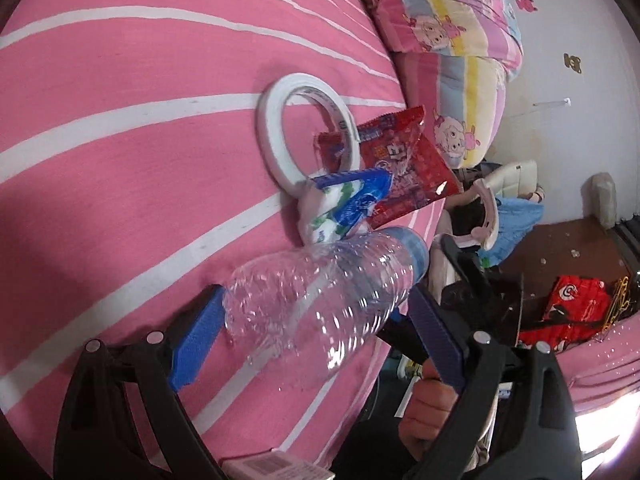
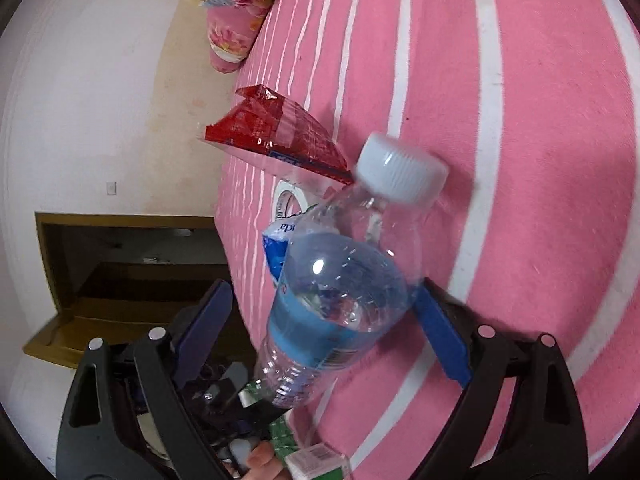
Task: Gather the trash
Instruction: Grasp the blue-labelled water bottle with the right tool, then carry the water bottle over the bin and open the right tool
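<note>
Now, through my left gripper [image 1: 316, 328], spread wide and clamping nothing, the clear bottle [image 1: 320, 296] lies on the pink bedspread [image 1: 120, 140] between the pads, its capped end beyond them; light, thin-walled, slippery, so I would pinch the ribbed middle; through my right gripper [image 2: 320, 320], equally agape, the same bottle [image 2: 340, 288] sits between the jaws, seemingly empty.

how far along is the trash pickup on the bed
Nothing looks collected yet. The clear bottle lies on the pink bed between the open fingers of both the left gripper and the right gripper, not visibly gripped. Left: the red wrapper, blue-and-white packet and tape ring.
</note>
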Demonstrator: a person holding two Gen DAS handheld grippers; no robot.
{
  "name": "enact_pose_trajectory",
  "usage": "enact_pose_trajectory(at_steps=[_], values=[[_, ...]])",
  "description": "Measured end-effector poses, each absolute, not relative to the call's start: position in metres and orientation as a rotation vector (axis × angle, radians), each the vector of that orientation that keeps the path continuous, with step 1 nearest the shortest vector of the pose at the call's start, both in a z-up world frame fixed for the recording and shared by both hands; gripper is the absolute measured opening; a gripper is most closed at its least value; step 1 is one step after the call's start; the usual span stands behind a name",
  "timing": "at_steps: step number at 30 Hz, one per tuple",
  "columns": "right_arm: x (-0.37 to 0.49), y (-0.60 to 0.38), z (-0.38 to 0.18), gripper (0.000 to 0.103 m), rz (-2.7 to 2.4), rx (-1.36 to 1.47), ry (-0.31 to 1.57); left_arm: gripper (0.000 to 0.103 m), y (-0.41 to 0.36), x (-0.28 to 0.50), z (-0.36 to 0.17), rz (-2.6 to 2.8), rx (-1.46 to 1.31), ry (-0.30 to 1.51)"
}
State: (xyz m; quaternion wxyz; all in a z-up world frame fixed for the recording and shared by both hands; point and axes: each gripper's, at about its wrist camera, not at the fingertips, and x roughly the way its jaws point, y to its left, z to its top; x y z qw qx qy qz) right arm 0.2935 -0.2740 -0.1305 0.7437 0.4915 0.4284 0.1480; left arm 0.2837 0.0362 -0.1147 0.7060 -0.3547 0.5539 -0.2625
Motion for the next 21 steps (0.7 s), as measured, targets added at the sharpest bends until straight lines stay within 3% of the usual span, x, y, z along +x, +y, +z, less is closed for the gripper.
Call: enact_pose_trajectory(at_steps=[1,11,21], values=[[0.299,-0.272,-0.13,0.066,0.318,1.046,0.943,0.086,0.034,0.285,-0.114,-0.584,-0.787,1.231],[0.272,-0.281,-0.13,0.065,0.333,1.117,0.828,0.072,0.037,0.276,-0.098,-0.657,-0.821,1.175],[0.226,-0.284,-0.079,0.065,0.359,1.137,0.737,0.07,0.032,0.234,-0.036,-0.713,-0.793,1.053]])
